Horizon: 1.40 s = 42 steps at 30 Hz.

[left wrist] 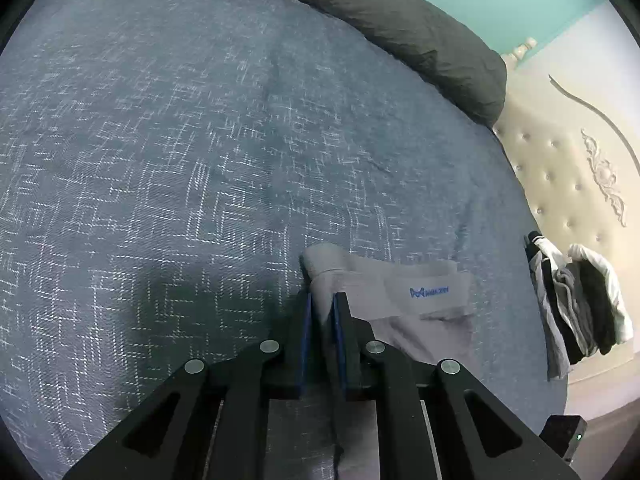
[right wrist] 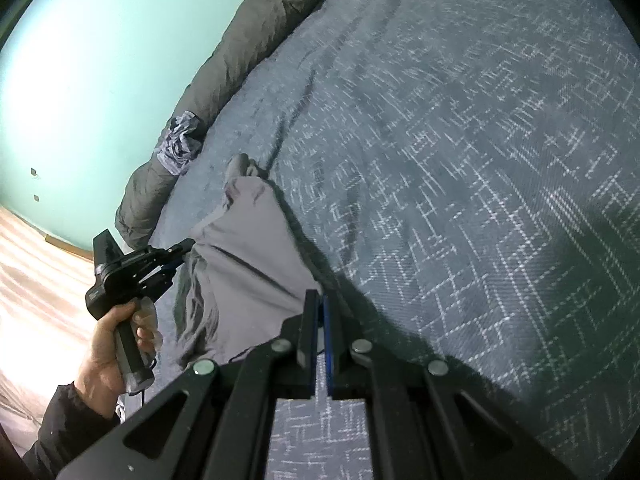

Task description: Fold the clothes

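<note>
The left tongs [left wrist: 323, 300] are nearly closed, their two blue-lined fingers [left wrist: 306, 320] pinching a fold of the light grey garment [left wrist: 404, 312] at the end of its waistband, so the cloth rises between the pads. From the right wrist view the same left tongs [right wrist: 182, 251] bite the near edge of the grey garment [right wrist: 248, 256], with a person's hand [right wrist: 112, 344] in a dark sleeve [right wrist: 60, 428] wrapped around the handle. The right tongs [right wrist: 318, 300] are closed down to a thin slit at the garment's corner; whether any cloth is caught between them cannot be made out. The one grey garment lies spread on the blue patterned bed [left wrist: 180, 160], at the edge nearest the person, its waistband carrying a small blue logo [left wrist: 429, 291]. One crumpled blue-grey garment [right wrist: 181, 145] sits apart at the far side of the bed, against one long dark grey bolster [left wrist: 420, 36]. One stack of folded dark and white clothes [left wrist: 580, 308] rests at the bed's edge beside the cream tufted headboard [left wrist: 568, 184]. Two tongs are in view in all.
</note>
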{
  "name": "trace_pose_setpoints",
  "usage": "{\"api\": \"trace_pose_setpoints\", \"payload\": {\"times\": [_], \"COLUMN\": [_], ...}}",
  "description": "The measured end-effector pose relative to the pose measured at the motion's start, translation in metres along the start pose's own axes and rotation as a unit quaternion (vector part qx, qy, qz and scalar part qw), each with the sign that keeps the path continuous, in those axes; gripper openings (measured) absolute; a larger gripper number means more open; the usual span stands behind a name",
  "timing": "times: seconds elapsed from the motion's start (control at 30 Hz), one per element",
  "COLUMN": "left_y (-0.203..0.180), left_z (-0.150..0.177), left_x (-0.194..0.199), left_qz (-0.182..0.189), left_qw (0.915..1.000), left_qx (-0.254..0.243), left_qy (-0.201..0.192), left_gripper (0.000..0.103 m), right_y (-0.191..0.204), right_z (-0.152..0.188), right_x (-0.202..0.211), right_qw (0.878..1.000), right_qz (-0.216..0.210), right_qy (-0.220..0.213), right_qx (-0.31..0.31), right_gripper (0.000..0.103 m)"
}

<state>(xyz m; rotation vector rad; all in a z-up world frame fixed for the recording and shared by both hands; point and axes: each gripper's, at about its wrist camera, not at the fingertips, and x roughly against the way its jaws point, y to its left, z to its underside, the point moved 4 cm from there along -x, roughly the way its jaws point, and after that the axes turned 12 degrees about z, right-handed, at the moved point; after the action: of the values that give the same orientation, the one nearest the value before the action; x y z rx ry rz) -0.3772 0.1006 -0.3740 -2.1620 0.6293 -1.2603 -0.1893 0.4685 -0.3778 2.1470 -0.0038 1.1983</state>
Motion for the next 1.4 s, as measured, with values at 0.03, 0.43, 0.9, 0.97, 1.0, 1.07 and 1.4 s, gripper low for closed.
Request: {"api": "trace_pose_setpoints", "payload": {"times": [0.03, 0.43, 0.9, 0.97, 1.0, 1.07, 1.4], "left_y": [0.001, 0.001, -0.020, -0.018, -0.017, -0.017, -0.027], "left_z": [0.000, 0.029, 0.137, 0.145, 0.149, 0.153, 0.177], "left_x": [-0.001, 0.044, 0.074, 0.078, 0.081, 0.085, 0.086], "left_qz": [0.001, 0.020, 0.059, 0.058, 0.061, 0.063, 0.053], "left_qw": [1.0000, 0.9998, 0.9978, 0.9979, 0.9977, 0.9976, 0.9983], "left_qx": [0.003, 0.000, 0.000, 0.005, 0.010, 0.020, 0.004], "left_qy": [0.002, -0.007, 0.030, 0.028, 0.027, 0.020, 0.026], "left_gripper": [0.018, 0.041, 0.041, 0.041, 0.041, 0.042, 0.044], "right_y": [0.000, 0.000, 0.003, 0.004, 0.004, 0.004, 0.006], "right_z": [0.001, 0.004, 0.006, 0.006, 0.006, 0.007, 0.009], "right_x": [0.000, -0.002, -0.002, -0.002, -0.002, -0.002, -0.003], "right_qw": [1.000, 1.000, 1.000, 1.000, 1.000, 1.000, 1.000], "right_qz": [0.000, -0.001, -0.006, -0.008, -0.008, -0.009, -0.013], "right_qy": [0.001, 0.008, 0.005, 0.004, 0.004, 0.004, 0.006], "right_qx": [0.000, -0.006, -0.010, -0.010, -0.010, -0.012, -0.014], "right_gripper": [0.002, 0.002, 0.002, 0.002, 0.002, 0.002, 0.002]}}
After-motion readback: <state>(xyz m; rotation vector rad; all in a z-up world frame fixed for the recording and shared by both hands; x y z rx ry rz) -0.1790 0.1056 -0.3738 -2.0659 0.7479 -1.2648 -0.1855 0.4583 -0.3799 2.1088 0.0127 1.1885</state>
